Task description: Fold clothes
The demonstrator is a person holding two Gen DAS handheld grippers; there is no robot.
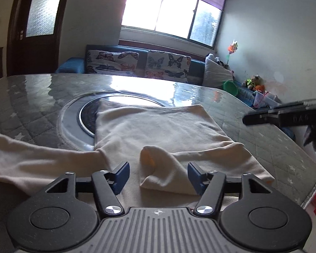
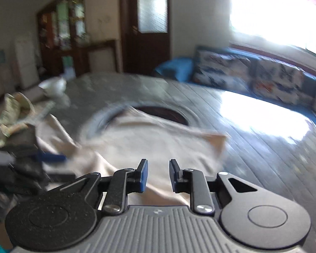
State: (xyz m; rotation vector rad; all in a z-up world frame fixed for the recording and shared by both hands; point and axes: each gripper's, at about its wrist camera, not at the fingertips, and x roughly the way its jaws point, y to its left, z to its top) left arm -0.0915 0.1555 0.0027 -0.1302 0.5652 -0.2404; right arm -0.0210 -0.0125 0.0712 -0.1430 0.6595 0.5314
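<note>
Cream garment [image 1: 158,130] is lying mostly flat on the surface [image 1: 31,101], which is wearing a grey quilted star-print cover under a glossy clear sheet. Far part of the garment is overlapping the round dark inset [image 1: 88,118] in the middle of the surface. One sleeve [image 1: 31,158] is trailing out to the left. Other sleeve [image 1: 162,168] is sitting folded across the body, cuff end bunching up.

Left tongs [image 1: 159,176] are hovering low over the near edge of the garment, spread wide, gripping nothing. The folded sleeve's cuff is sitting between the blue pads [image 1: 122,175], touching neither as far as I can tell.

Right tongs [image 2: 157,175] are also over the garment [image 2: 158,143], parted with a narrower gap, nothing between them. Right view is smearing with motion blur, so fine contact isn't readable. In the left view the right tongs [image 1: 248,120] are poking in from the right edge, above the surface beside the garment's right side.

Background: sofa [image 1: 141,65] with butterfly-print cushions under the window [image 1: 170,12], dark wooden door [image 1: 38,21] on the left, toys [image 1: 252,84] heaping in the far right corner.
</note>
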